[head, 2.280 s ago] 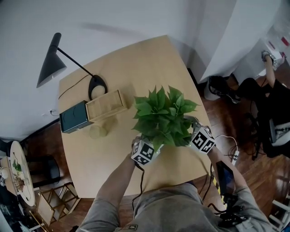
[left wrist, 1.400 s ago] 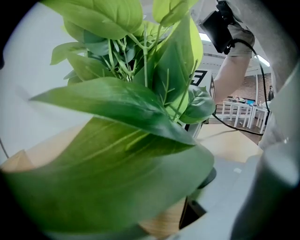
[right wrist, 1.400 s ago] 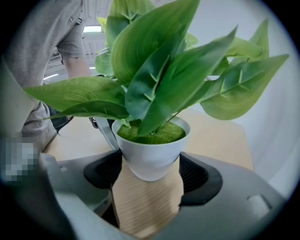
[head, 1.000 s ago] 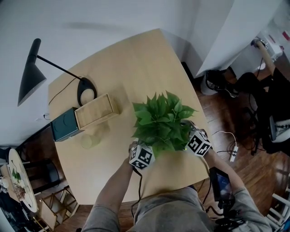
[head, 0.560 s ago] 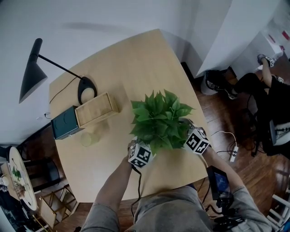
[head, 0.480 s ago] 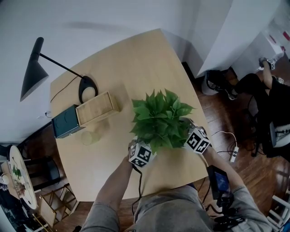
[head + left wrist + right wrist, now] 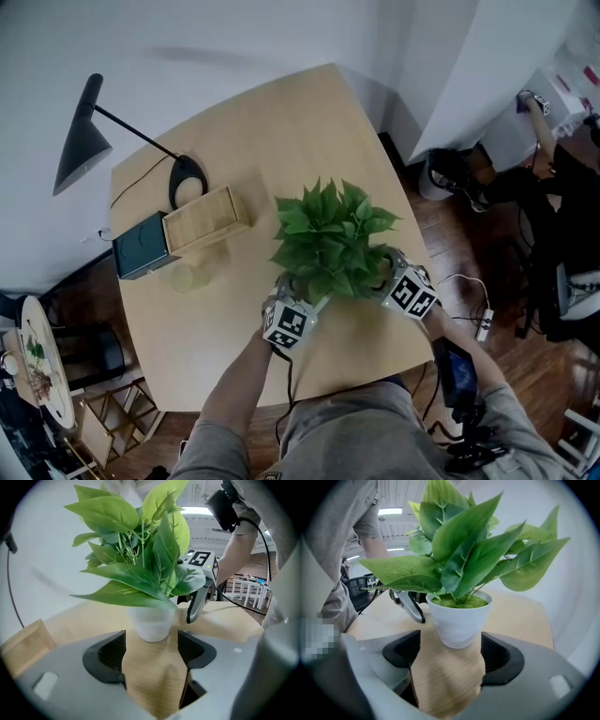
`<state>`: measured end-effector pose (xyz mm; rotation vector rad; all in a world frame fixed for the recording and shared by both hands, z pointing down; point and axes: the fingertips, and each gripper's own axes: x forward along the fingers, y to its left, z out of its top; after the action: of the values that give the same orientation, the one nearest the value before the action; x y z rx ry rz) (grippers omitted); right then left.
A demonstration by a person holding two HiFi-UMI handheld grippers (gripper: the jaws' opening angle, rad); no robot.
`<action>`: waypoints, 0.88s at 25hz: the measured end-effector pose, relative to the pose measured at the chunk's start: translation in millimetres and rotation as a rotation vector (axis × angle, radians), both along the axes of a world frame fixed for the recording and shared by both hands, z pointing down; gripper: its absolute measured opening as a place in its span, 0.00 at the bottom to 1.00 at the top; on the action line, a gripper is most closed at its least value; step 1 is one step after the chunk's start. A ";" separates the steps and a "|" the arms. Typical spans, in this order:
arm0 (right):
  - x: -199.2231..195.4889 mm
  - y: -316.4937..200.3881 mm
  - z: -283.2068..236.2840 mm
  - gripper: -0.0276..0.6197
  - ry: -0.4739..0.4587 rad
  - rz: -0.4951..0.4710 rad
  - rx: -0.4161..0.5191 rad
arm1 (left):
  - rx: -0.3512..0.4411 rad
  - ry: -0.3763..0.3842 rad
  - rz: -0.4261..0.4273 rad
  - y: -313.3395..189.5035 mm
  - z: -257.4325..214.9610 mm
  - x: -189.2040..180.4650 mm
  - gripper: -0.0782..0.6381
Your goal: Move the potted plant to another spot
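I had the potted plant point(image 7: 330, 239) standing on the surface point(image 7: 281, 122), in the lower middle of the head view, with a claw at either side of it. In the left gripper view the left claw point(image 7: 151, 653) was spread wide and empty. The plant's white pot point(image 7: 151, 623) stood just beyond the jaw tips at the centre of the frame, not between them. In the right gripper view the right claw point(image 7: 449, 660) was likewise apart. There the pot was nearer, right at the mouth of the jaws, but as far as I could tell neither jaw touched it. I judged the plant to be resting on the surface, not carried; whether this was the approach to a lift or the let-go, I couldn't tell. If it was a lift, the next move called for easing both claws inward until the pot's wall sat between the jaws, then closing evenly, since the leafy top looked likely to tip it.
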<state>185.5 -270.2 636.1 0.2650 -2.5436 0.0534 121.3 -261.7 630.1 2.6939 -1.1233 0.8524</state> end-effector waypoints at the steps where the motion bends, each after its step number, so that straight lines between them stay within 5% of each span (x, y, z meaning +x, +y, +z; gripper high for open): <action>1: 1.3 2.6 0.0 0.68 0.001 0.000 -0.001 | -0.001 0.004 -0.009 2.9 -0.4 -2.0 0.58; 9: 7.1 26.6 -12.6 0.68 -0.021 0.037 0.008 | 0.017 0.060 -0.042 27.1 -13.9 -3.4 0.57; 22: 13.6 108.2 -73.2 0.59 -0.104 0.111 0.060 | 0.089 0.222 -0.060 112.3 -73.9 20.4 0.36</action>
<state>199.1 -162.0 562.8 0.4370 -2.6347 0.0345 141.7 -149.4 556.1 2.7247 -1.2096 0.4909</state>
